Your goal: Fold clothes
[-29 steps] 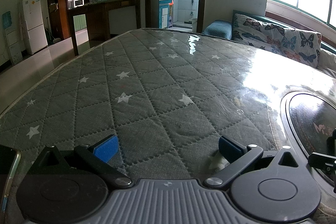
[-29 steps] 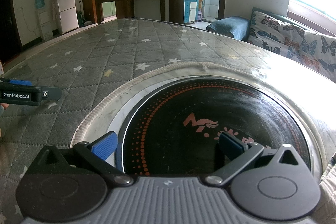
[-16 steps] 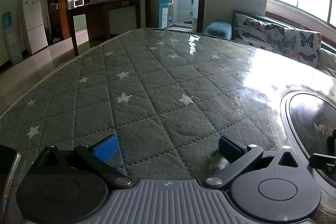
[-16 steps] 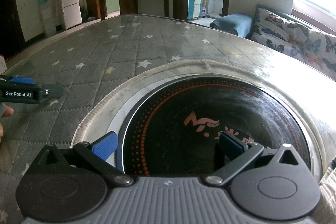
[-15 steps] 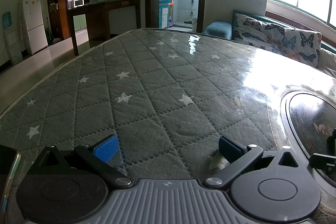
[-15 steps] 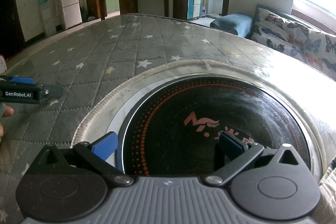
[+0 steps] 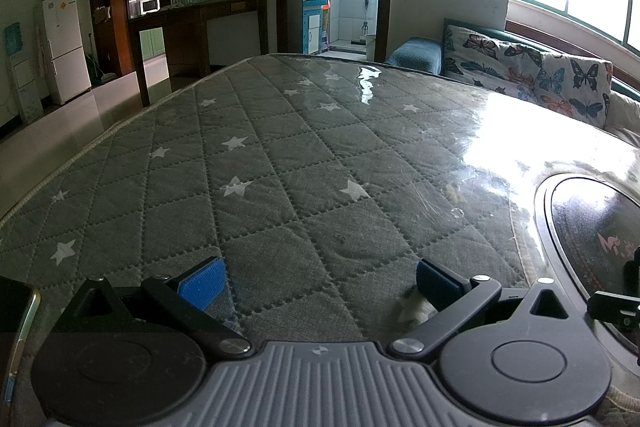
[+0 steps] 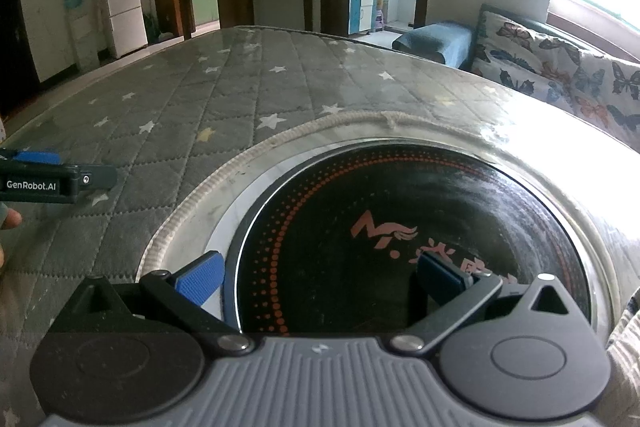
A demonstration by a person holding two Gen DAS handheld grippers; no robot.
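We see our left gripper (image 7: 318,277), jaws spread wide, low over the grey star-quilted cover (image 7: 280,163); a black round cooktop (image 7: 592,227) sits at three o'clock.

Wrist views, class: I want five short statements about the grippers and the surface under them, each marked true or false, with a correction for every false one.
1. The left gripper is open with nothing between its fingers. True.
2. The right gripper is shut on a shirt. False: it is open and holds nothing.
3. The right gripper sits over the black round cooktop. True.
4. A pile of clothes lies in the middle of the grey star-patterned cover. False: no garment shows on the cover; only a strip of pale fabric appears at the right edge of the right wrist view.
5. A butterfly-print sofa stands beyond the table, by the window. True.
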